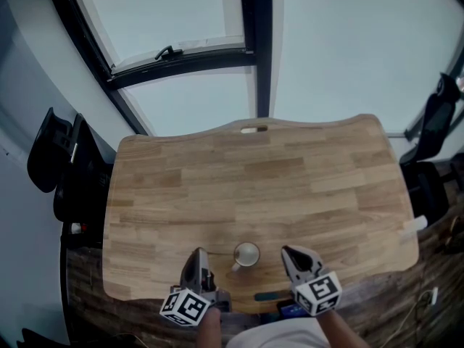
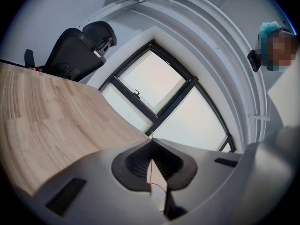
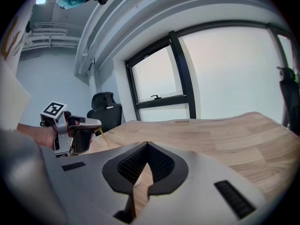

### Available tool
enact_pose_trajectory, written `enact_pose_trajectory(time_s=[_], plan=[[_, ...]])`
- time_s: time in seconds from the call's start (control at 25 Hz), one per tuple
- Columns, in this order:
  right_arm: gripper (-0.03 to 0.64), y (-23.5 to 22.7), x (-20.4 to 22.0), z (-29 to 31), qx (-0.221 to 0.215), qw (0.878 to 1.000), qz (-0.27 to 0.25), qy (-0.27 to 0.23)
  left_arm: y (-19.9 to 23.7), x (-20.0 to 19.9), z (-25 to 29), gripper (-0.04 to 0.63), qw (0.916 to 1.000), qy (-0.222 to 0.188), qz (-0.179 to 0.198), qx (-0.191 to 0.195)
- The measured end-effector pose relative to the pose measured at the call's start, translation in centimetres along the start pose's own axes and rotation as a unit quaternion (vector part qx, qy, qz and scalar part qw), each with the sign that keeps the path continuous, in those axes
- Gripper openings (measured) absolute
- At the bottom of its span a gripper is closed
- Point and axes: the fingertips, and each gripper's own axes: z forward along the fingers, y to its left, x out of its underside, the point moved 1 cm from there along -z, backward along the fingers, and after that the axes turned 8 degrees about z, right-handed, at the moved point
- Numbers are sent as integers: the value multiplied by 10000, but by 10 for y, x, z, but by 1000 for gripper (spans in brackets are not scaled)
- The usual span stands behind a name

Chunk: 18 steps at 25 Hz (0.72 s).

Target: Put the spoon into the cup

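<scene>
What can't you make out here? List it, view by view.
The spoon: the right gripper view shows only a thin gold sliver past the shut left gripper; its bowl is unseen.
The cup: head view, too small to see inside.
The dark thing at the table edge: head view, too small to name.

Left gripper (image 1: 197,252) first: grey moulded shell tapering to point, left marker cube (image 1: 185,307) at rear, white faces, black square codes. Right gripper (image 1: 287,251): same grey shell, right marker cube (image 1: 319,293) to match. Up close now: black ribbed pads (image 3: 159,163) set in dark recess, black rectangular slots (image 3: 233,198) in flanks. Person: white top (image 1: 279,336), forearms bare, teal headwear (image 2: 271,28), black head camera (image 2: 254,60).
</scene>
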Motion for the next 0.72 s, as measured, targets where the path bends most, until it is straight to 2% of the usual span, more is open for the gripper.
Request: enact_pose_trajectory(time_s=[0.32, 0.72], plan=[[-3, -2, 2, 0, -15, 10000, -14, -59, 2, 4, 1, 2, 10000, 42, -17, -23], [-3, -1, 6, 1, -27, 9999, -27, 105, 8, 8, 2, 2, 10000, 78, 12, -28]])
